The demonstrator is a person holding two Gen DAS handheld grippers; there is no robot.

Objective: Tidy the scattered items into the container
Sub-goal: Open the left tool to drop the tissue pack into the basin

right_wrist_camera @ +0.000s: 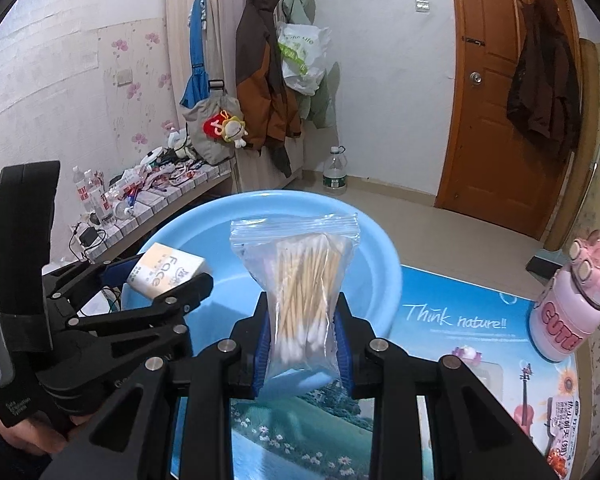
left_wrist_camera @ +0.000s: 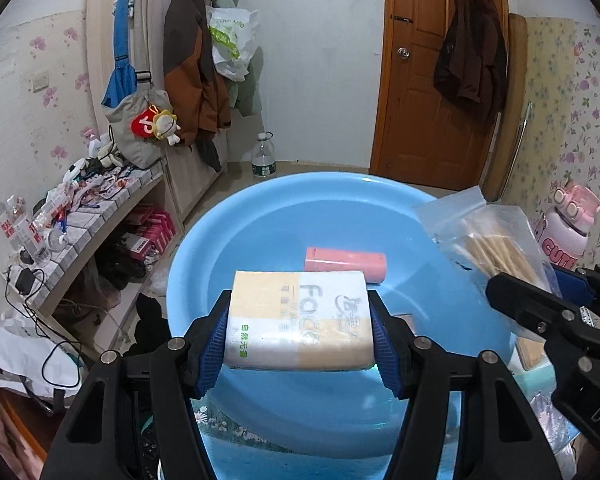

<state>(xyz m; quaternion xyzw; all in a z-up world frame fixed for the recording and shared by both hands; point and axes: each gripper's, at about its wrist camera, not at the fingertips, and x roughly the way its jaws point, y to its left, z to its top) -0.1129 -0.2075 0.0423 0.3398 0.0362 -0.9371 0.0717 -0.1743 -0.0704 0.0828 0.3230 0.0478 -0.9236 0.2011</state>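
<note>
Both tongs loaded, tissue pack [left_wrist_camera: 300, 320] crosswise, swab bag [right_wrist_camera: 300, 296] seemingly upright, over basin [left_wrist_camera: 228, 216]

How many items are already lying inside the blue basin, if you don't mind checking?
1: a pink cylinder lies on the floor of the blue basin. The tissue pack and the cotton swab bag are gripped above it; they may hide more.

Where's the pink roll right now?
In the left wrist view the pink roll lies inside the blue basin, just beyond the tissue pack held in the left gripper. The right wrist view doesn't show it.
</note>
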